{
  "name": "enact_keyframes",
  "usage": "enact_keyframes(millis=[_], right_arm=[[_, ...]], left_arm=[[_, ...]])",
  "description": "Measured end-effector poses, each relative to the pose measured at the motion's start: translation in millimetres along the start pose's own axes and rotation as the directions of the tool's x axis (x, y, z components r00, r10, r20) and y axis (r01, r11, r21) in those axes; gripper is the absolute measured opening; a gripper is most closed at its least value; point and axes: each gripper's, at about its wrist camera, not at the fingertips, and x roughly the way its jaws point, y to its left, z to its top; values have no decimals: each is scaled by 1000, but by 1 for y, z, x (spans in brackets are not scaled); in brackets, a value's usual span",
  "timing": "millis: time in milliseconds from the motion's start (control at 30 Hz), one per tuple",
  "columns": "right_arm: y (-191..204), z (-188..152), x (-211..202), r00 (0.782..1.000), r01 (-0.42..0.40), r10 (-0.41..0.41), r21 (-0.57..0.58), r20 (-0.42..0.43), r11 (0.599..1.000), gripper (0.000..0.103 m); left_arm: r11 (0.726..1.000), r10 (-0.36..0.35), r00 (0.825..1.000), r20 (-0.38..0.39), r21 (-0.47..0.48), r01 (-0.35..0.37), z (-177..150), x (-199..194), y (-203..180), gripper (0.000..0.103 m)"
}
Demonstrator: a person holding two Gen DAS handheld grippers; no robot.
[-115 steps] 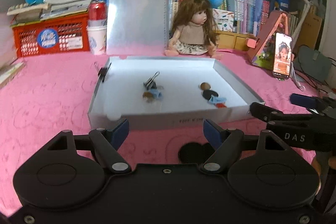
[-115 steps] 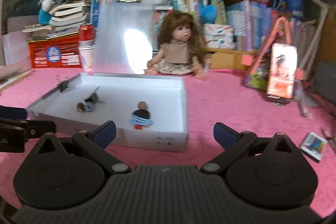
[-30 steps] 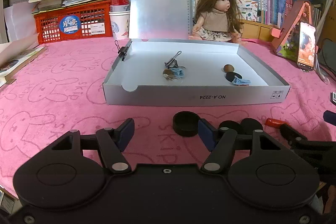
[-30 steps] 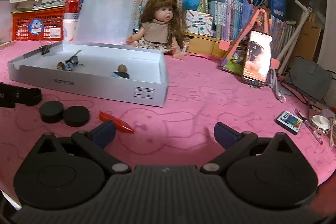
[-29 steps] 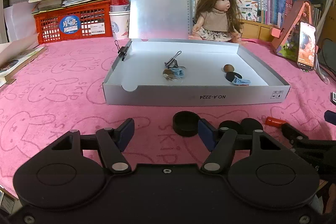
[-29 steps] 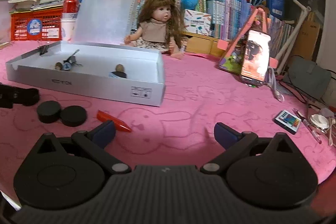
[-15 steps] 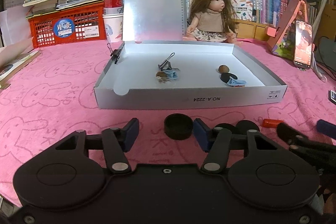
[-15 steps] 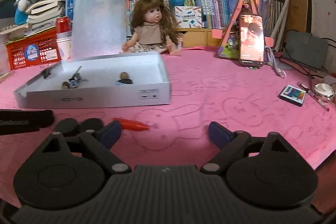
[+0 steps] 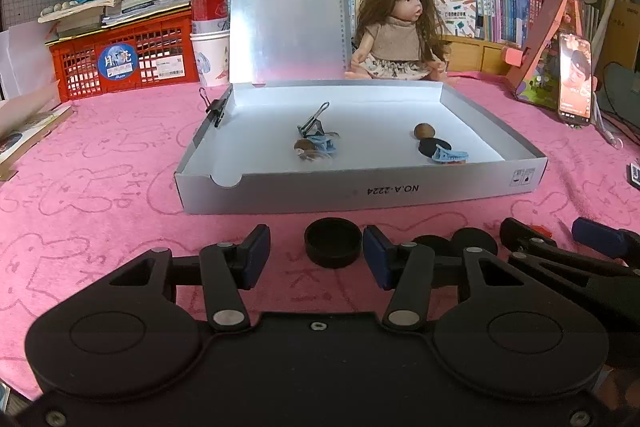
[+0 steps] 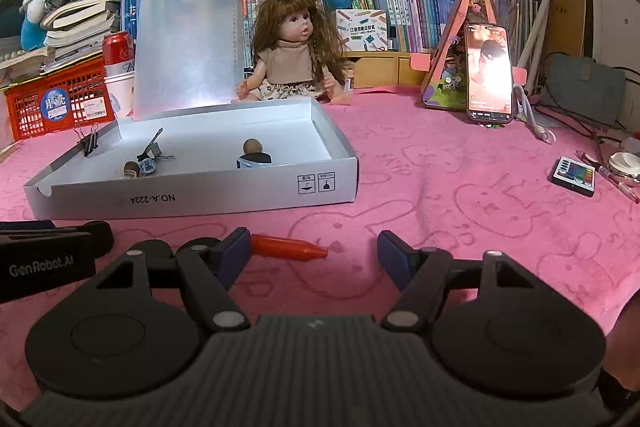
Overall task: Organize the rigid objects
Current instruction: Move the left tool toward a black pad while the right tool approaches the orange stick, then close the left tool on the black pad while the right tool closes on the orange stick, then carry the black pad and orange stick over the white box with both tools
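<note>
Three black round caps lie on the pink cloth (image 9: 100, 163) before the white shallow box (image 9: 360, 187): one black cap (image 9: 332, 241) sits between the spread fingers of the left gripper (image 9: 316, 255), untouched, and a pair of caps (image 9: 474, 239) at its 3 o'clock is half hidden behind the right finger. One red crayon (image 10: 288, 247) lies between the spread fingers of the right gripper (image 10: 314, 253), nearer the left one. In the box: two binder clips, one clipped to the wall at 10 o'clock (image 9: 216, 107) and one loose (image 9: 314, 123), two brown nuts, two blue bits hard to identify, and one black disc (image 9: 430, 145).
</note>
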Motion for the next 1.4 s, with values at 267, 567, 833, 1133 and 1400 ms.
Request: enact_keyframes(millis=[267,567,833,1133,1400], right_arm=[[9,-3,2,1000,3,-3,-27,-1,1000,65],[10,-2,1,998,-63,63,-40,1,997,48],[10,1,-2,997,-79,80,-46,9,996,48],[8,11,-5,995,-94,95,-58,25,994,48],[3,30,-2,991,-127,129,-62,27,990,48]], left_arm=[[1000,-9,1000,-3,9,9,-4,2,-1,31],[1000,-13,1000,-5,-1,13,-2,0,-1,30],[1000,-21,1000,1,-6,21,1,-5,-1,30],[999,-33,999,17,-21,33,12,-15,2,30],[998,-54,998,34,-40,56,30,-18,9,30]])
